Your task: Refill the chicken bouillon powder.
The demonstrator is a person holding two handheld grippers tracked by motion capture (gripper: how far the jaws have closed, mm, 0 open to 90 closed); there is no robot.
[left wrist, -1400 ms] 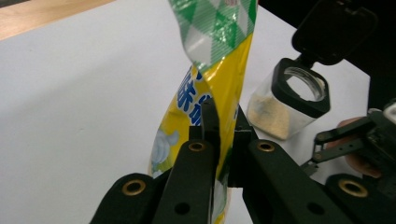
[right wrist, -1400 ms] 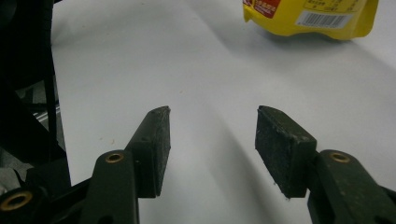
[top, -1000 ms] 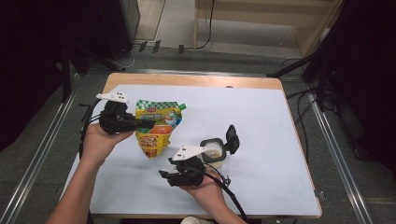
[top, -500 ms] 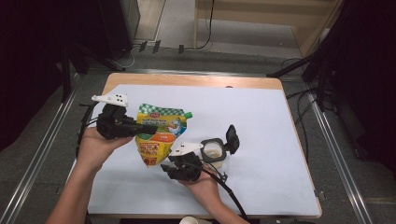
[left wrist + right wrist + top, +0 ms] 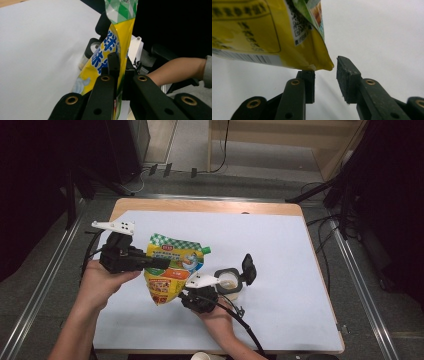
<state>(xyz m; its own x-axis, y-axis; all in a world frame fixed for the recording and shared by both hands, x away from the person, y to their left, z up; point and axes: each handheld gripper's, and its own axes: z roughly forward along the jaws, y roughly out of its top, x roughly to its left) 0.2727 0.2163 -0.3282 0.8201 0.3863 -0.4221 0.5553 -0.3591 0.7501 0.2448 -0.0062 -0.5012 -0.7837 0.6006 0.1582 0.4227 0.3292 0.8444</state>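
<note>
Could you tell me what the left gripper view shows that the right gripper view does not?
In the left gripper view, the left gripper is shut on the yellow pouch, with the open jar and a forearm beyond. In the right gripper view, the right gripper has just been closing; its jaws stand apart, the pouch's bottom corner at the gap, unpinched, barcode visible. Both show the pouch and the white table cover.

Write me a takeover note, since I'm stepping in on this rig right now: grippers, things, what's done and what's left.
Left gripper: shut on the yellow pouch, held lifted off the white mat.
Right gripper: open, jaws have just been closing toward the pouch's bottom corner, not gripping it.
Small open jar stands on the mat beside the right gripper, lid flipped back.
Done: pouch picked up.
Left: probably take the bottom corner, then bring the pouch to the jar.
</note>
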